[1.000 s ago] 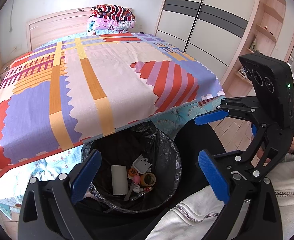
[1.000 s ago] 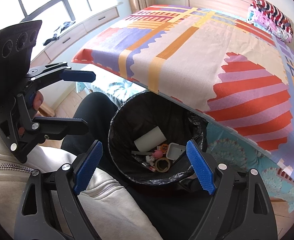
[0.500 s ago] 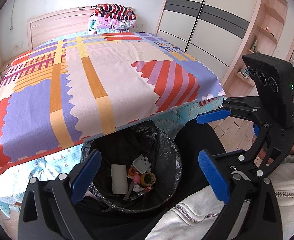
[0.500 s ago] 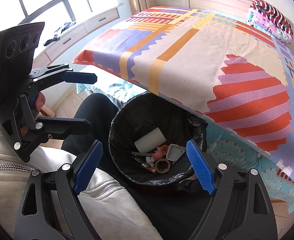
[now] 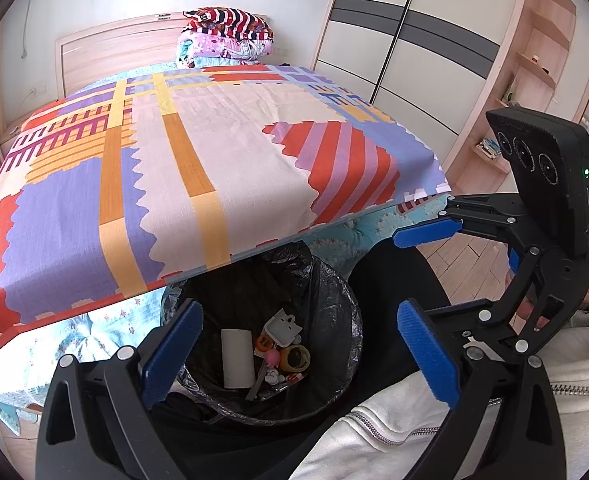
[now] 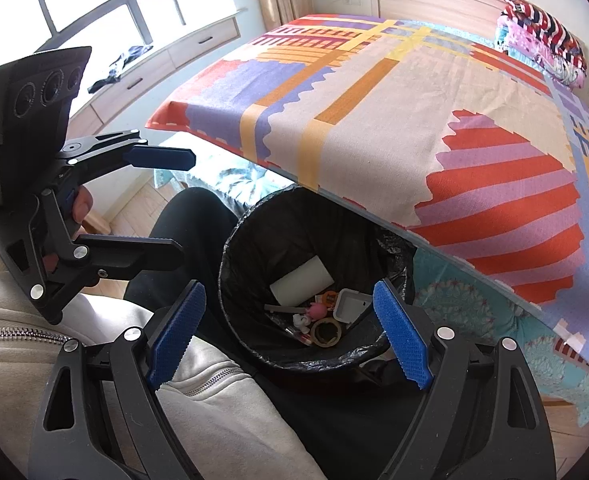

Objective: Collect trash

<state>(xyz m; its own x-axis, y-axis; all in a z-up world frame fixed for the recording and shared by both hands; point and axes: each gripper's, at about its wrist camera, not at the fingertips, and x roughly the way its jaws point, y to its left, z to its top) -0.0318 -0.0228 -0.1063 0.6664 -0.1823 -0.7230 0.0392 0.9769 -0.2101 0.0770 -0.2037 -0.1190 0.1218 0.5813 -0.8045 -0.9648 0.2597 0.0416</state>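
Black-lined bin (image 5: 336, 280) holds the trash (image 5: 272, 350) beside the bed (image 5: 222, 152); left gripper (image 5: 300, 346) and right gripper (image 6: 290, 330) hover above, jaws apart, empty.

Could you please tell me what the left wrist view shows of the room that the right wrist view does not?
Only the left wrist view shows the sliding wardrobe and the wall shelves. Only the right wrist view shows the window and the drawers under it. Both show the open left gripper, the open right gripper, the black-lined trash bin with a paper roll and a tape ring inside, the patterned bed and the folded bedding.
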